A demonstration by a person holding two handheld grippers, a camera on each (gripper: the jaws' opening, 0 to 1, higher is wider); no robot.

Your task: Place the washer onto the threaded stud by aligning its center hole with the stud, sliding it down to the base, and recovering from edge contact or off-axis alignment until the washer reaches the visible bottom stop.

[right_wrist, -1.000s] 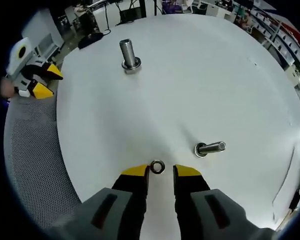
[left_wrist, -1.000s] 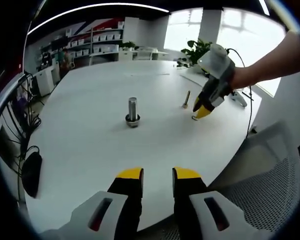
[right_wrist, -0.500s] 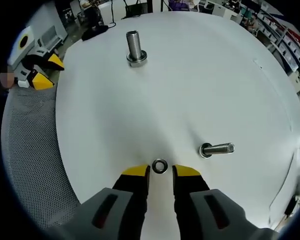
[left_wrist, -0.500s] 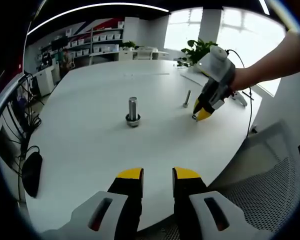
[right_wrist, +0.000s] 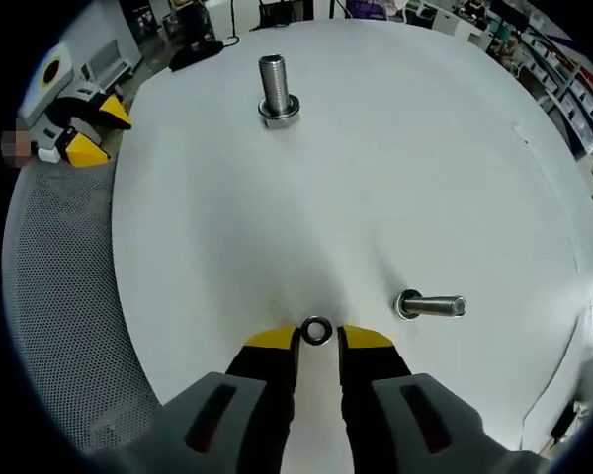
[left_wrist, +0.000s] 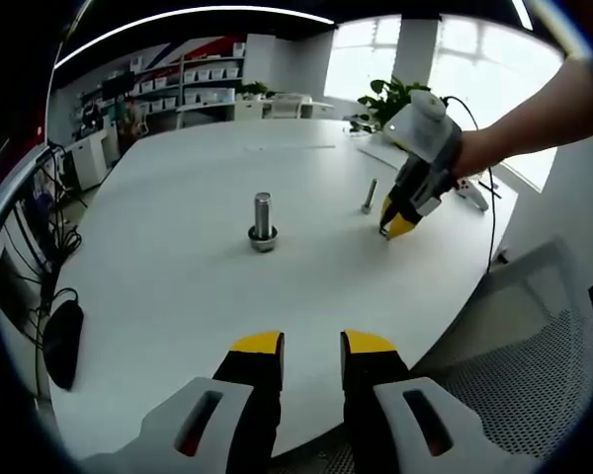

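A thick threaded stud stands upright on a flanged base mid-table on the white round table; it also rises at the far side. The small steel washer lies flat on the table, between the yellow tips of my right gripper, whose jaws straddle it with thin gaps. A thinner bolt stands just right of it, also seen upright. In the left gripper view the right gripper, held by a hand, points down at the table. My left gripper is open and empty near the table edge, and shows as yellow tips.
A grey mesh chair sits beside the table edge, also seen as mesh. A black object and cables lie off the left edge. A plant and shelves stand behind the table.
The right gripper has edged forward, so the washer now sits between its tips, and its jaws have narrowed slightly. The left gripper has stayed still.
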